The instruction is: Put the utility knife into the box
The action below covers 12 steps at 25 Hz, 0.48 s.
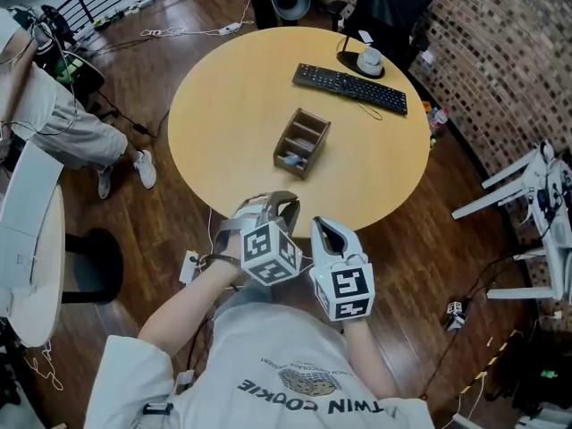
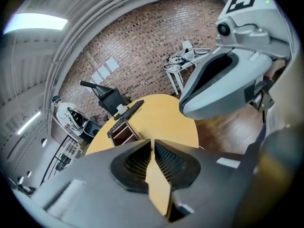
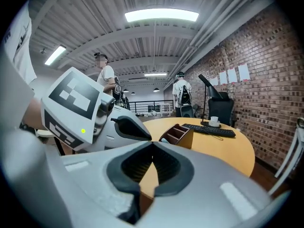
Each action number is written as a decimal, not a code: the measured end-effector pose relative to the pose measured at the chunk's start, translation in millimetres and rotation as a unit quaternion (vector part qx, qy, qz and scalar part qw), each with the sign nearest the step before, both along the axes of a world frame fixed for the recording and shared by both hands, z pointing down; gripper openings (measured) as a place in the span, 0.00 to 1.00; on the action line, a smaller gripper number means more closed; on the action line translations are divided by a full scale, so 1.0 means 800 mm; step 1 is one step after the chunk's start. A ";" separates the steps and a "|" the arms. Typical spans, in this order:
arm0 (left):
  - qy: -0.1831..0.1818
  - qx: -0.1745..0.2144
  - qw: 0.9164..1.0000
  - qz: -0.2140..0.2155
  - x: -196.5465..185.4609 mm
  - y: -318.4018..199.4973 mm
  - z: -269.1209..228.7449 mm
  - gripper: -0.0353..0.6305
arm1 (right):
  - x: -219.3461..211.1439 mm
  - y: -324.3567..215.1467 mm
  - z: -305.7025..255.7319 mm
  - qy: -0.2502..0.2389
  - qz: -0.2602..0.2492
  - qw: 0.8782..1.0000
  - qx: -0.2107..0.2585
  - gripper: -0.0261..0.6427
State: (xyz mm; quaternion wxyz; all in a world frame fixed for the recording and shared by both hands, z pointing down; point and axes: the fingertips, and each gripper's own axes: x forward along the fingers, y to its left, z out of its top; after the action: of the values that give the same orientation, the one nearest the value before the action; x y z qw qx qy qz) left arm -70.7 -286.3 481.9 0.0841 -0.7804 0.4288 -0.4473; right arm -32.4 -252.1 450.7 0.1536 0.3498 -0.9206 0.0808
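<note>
A brown wooden box (image 1: 302,141) with dividers stands in the middle of the round table (image 1: 223,105). A small pale blue thing (image 1: 288,159) lies in its near compartment; it is too small to tell what it is. Both grippers hang side by side at the table's near edge, close to the person's body. My left gripper (image 1: 279,204) is shut, tips together with nothing between them (image 2: 153,144). My right gripper (image 1: 331,232) is likewise shut and empty (image 3: 152,146). The box (image 3: 179,134) is well ahead of both.
A black keyboard (image 1: 350,88) and a white mug (image 1: 369,60) on a dark mat lie at the table's far right. Someone sits at the left (image 1: 63,123). A black chair (image 1: 384,7), a brick wall and white stands (image 1: 536,195) are on the right.
</note>
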 end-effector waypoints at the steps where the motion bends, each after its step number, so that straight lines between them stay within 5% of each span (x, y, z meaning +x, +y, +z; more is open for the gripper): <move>1: 0.010 0.002 1.000 -0.009 0.003 0.008 -0.003 0.10 | 0.003 0.006 -0.001 -0.002 -0.005 1.000 0.001 0.03; 12: 0.082 0.021 0.993 -0.082 0.048 0.106 -0.033 0.07 | 0.044 0.077 -0.019 -0.036 -0.043 0.998 0.006 0.03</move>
State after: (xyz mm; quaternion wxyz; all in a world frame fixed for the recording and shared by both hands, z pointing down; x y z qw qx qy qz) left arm -32.3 -201.6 455.3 0.0282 -0.7748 0.5060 -0.3779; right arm 2.4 -190.3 435.5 0.1219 0.3082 -0.9400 0.0811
